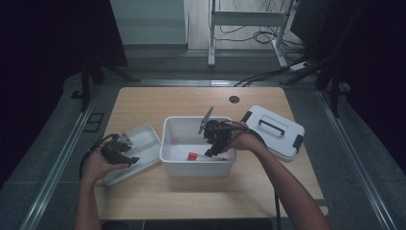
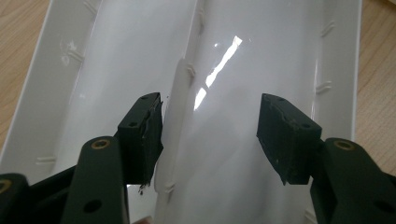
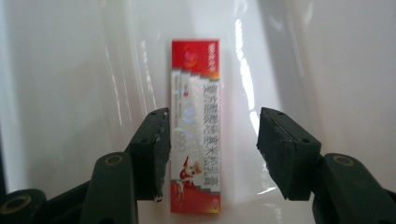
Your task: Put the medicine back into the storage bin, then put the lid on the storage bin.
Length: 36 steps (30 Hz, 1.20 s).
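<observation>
A long red and silver carton (image 3: 195,93) lies flat on the floor of the white bin (image 3: 70,93). My right gripper (image 3: 212,144) points down into the bin with its jaws open on either side of the carton; the left pad is close to the carton's edge and the right pad stands clear of it. From the high view the carton's red end (image 1: 192,156) shows in the bin (image 1: 167,143) under the right gripper (image 1: 213,151). My left gripper (image 1: 128,155) hangs open over a shallow white tray (image 1: 143,139) with nothing between its fingers (image 2: 210,135).
The bin's white lid (image 1: 275,132), with a black handle and clips, lies on the table to the right of the bin. The tray (image 2: 261,56) has a raised divider down its middle. A round cable hole (image 1: 234,99) sits near the table's far edge.
</observation>
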{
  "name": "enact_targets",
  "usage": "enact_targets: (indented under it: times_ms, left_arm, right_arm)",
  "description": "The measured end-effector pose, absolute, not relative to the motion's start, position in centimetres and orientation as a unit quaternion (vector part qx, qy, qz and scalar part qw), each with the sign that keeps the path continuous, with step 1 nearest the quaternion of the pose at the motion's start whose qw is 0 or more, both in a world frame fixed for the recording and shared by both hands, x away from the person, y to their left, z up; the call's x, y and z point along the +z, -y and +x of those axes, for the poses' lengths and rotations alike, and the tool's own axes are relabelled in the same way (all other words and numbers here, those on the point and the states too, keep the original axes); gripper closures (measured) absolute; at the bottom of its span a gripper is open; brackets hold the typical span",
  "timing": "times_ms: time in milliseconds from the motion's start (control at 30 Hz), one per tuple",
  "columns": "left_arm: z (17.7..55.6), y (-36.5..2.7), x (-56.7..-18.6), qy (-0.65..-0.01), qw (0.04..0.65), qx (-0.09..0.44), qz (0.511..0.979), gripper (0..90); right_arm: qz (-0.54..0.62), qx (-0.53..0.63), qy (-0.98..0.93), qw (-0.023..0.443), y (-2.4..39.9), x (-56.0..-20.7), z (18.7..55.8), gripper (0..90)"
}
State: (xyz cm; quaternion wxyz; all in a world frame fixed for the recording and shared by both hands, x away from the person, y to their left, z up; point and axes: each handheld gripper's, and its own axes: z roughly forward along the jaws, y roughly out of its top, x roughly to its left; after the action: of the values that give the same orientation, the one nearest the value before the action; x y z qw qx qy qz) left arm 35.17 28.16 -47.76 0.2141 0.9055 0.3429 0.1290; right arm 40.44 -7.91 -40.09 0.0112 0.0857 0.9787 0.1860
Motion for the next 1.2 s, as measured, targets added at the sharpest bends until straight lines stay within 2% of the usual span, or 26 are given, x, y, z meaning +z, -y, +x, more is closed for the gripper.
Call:
enact_targets:
  times_ms: [467,833,1200]
  left_arm:
    - [35.3,-27.6,-47.7,-0.336,0.210,0.136,0.908,41.3]
    - [35.2,-26.8,-46.3,-0.330,0.233,0.146,0.903,41.1]
    - [36.0,-26.2,-43.5,-0.302,0.218,0.140,0.917,40.5]
  right_arm:
    - [0.144,0.315,-0.935,0.072,11.4,-36.4,39.4,38.8]
    - [0.174,0.368,-0.907,0.103,15.4,-35.5,37.7,36.1]
    - [0.182,0.390,-0.895,0.114,18.6,-35.3,35.7,36.8]
